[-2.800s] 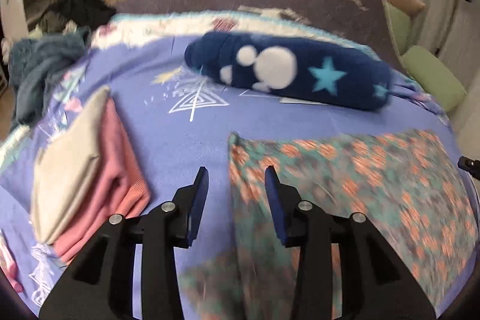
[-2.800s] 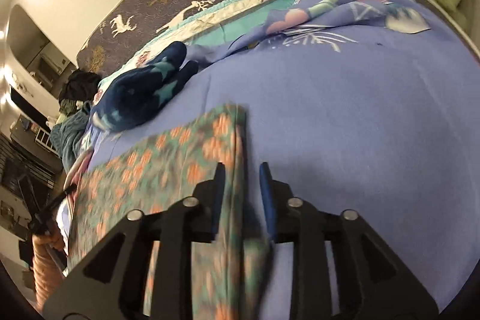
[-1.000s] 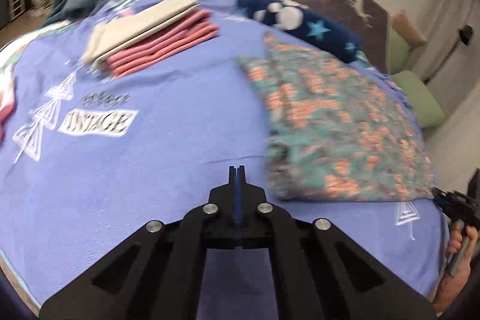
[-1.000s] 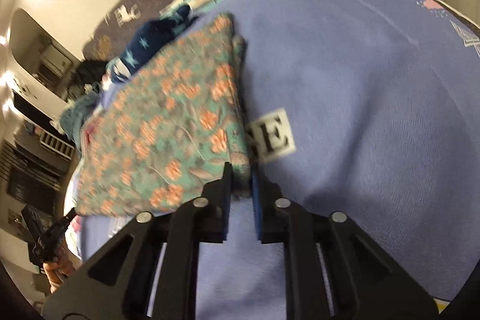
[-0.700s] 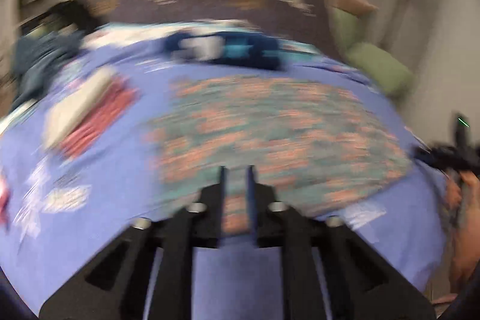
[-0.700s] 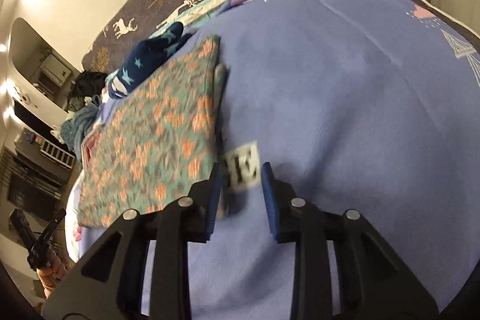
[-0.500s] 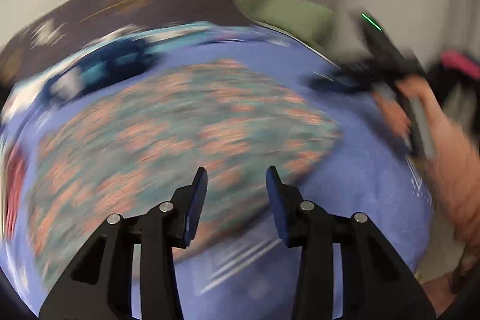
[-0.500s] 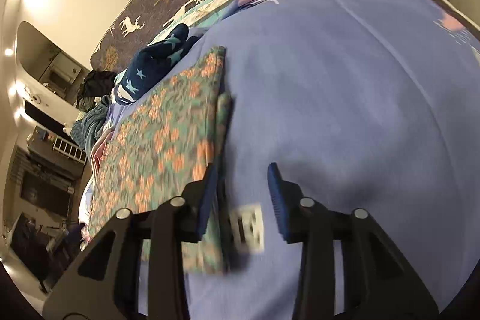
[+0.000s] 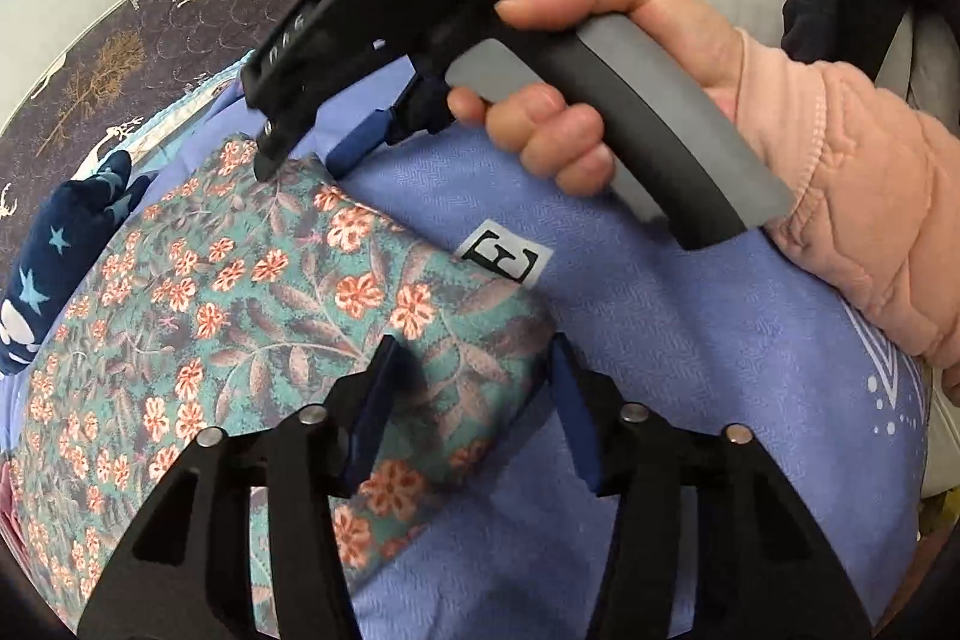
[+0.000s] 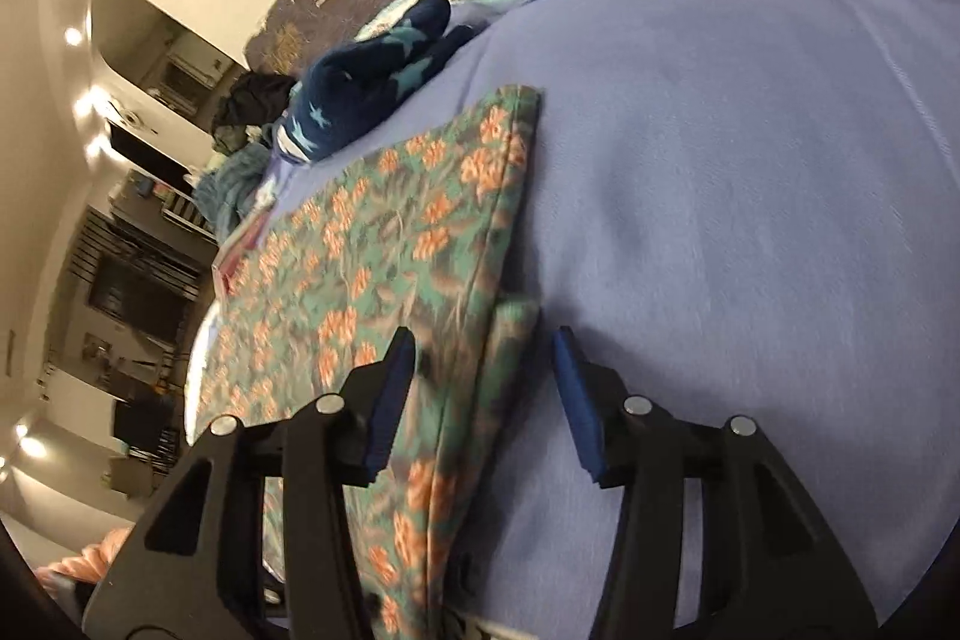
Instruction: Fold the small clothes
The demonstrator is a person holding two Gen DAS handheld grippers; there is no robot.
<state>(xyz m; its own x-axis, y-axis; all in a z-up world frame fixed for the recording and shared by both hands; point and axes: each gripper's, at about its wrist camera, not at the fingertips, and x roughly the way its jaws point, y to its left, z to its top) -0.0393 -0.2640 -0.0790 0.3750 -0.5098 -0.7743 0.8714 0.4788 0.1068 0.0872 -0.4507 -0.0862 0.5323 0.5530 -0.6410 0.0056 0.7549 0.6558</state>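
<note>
A folded floral cloth [image 9: 240, 316] lies flat on a blue bedspread [image 9: 690, 340], filling the 9 o'clock half of the left wrist view. The left claw [image 9: 471, 400] hovers with its jaws wide apart over the cloth's near corner: one finger sits above the fabric, the other just past its edge, and neither grips anything. Whether the tips touch the cloth cannot be told. At 12 o'clock the right claw [image 9: 300, 154], held by a hand [image 9: 600, 88] in a pink sleeve [image 9: 840, 196], reaches down to the cloth's far corner.

In the right wrist view, the cloth [image 10: 384, 244] runs from 9 o'clock toward the centre, its folded edge passing between the spread fingers of the right claw [image 10: 483, 388]. Those jaws are also wide apart and clamp nothing. A rolled navy blanket with stars [image 10: 360, 94] lies at 11 o'clock beyond the cloth, apart from it, and bare bedspread [image 10: 720, 196] fills the 3 o'clock side.
</note>
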